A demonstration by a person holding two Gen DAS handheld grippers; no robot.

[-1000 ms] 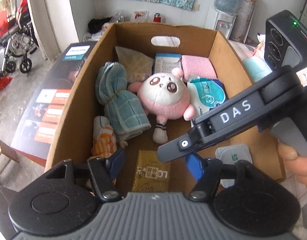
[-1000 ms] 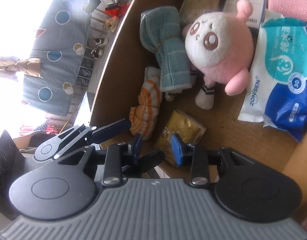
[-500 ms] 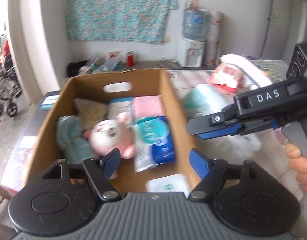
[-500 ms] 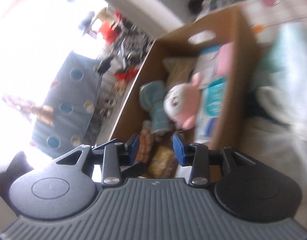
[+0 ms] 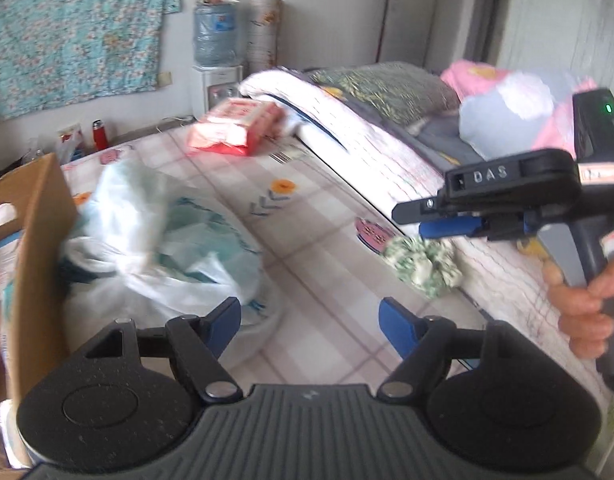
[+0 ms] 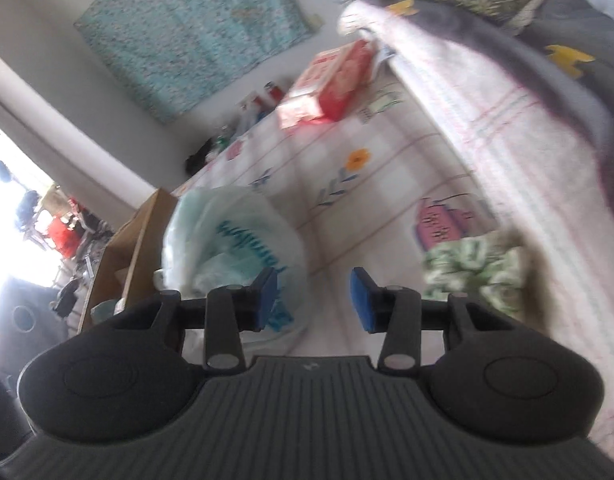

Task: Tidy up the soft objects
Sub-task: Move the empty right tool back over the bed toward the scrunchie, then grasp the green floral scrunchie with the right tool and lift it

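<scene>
Green-and-white scrunchie (image 5: 425, 266) lay at right of centre in the left wrist view, on the checked bedsheet (image 5: 307, 240) against the edge of the folded quilt (image 5: 363, 140); seen again, blurred, at right of centre in the right wrist view (image 6: 479, 268). Cardboard box (image 5: 39, 264) stood at the left edge of the left wrist view, with a crumpled white-and-teal plastic bag (image 5: 159, 240) just beside its wall. Red-and-white pack (image 5: 237, 126) lay in the upper middle, well apart from the scrunchie.

Left gripper (image 5: 310, 318) hung above the sheet at bottom centre, blue pads wide apart, nothing between them. Right gripper (image 6: 313, 300) pointed down at the sheet between bag and scrunchie, jaws opening, gap empty; from the left wrist view seen at the right edge (image 5: 439, 220), carried by a hand (image 5: 587, 312) on its handle, tips above the scrunchie, touching nothing visible. Flowered teal cloth (image 5: 75, 28) hung on the wall at upper left.
</scene>
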